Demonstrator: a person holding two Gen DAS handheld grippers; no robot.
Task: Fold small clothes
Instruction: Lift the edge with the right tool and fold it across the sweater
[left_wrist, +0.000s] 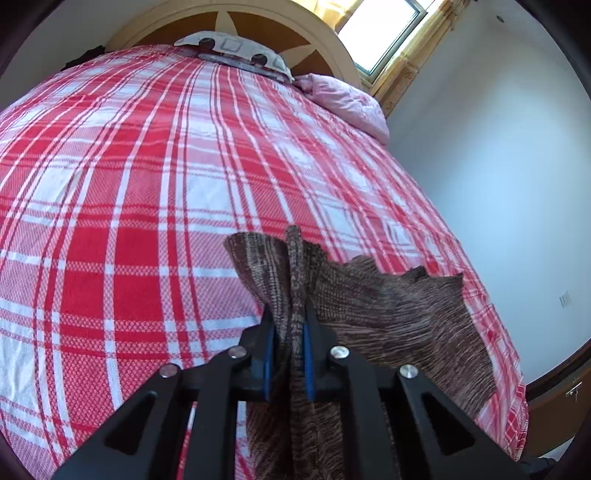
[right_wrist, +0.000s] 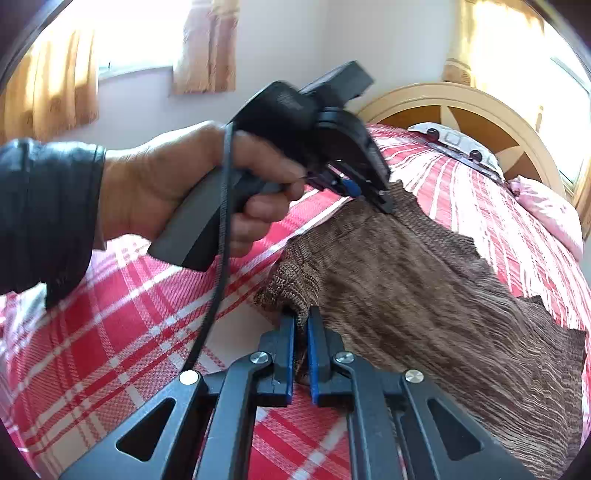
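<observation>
A small brown knitted garment (left_wrist: 399, 317) is held up over a bed with a red and white plaid cover (left_wrist: 147, 184). My left gripper (left_wrist: 290, 310) is shut on a bunched edge of the garment, which sticks up between the fingers. In the right wrist view the garment (right_wrist: 424, 295) stretches between both grippers. My right gripper (right_wrist: 302, 314) is shut on its near corner. The left gripper (right_wrist: 373, 195), held in a hand, pinches the far edge of the garment.
A patterned pillow (left_wrist: 232, 48) and a pink pillow (left_wrist: 347, 107) lie at the rounded headboard (left_wrist: 258, 26). A window (left_wrist: 384, 33) with curtains is beyond the bed's right side. A white wall (left_wrist: 498, 166) runs along the right.
</observation>
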